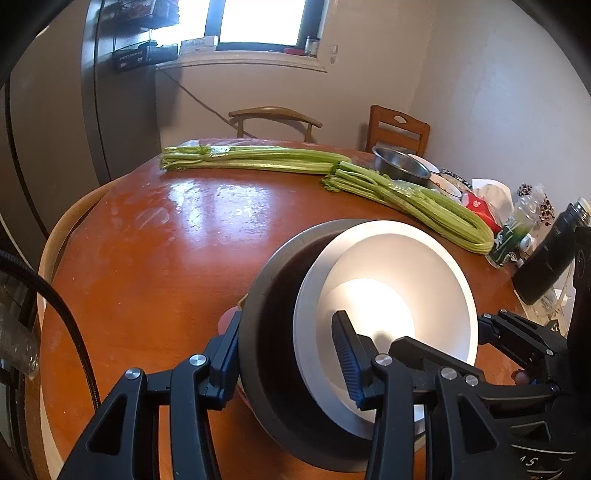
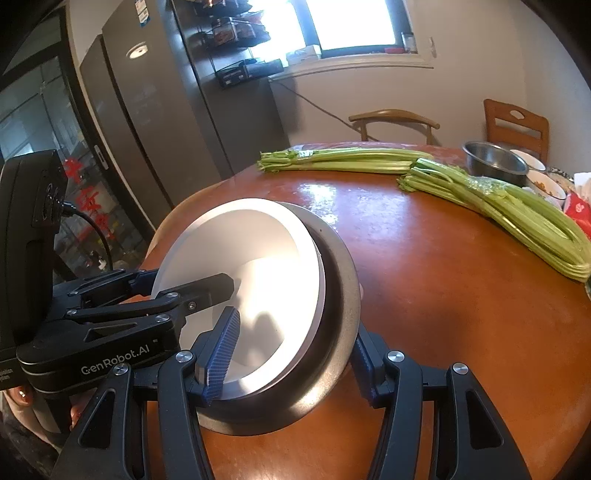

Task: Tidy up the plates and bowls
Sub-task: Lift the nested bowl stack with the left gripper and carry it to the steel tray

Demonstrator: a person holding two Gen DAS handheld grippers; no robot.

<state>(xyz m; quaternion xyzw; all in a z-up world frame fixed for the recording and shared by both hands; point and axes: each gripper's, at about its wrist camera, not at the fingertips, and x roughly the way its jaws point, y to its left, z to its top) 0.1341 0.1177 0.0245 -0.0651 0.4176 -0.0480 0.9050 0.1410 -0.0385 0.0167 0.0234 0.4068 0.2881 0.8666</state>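
Daylight pours in from the blown-out window [image 1: 262,20] at the back, throwing glare on the glossy bench [image 1: 177,236] and white bowl [image 1: 384,295], while fisheye bending curves the walls and dark vignetting rims the otherwise sharp views.

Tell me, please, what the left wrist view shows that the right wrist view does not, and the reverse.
Only the left wrist view shows the green-labelled bottle at the table's right edge.

Only the right wrist view shows the glass door with red characters.

Both show the nested bowls gripped at the rim by the left gripper and right gripper, the celery and the steel bowl.
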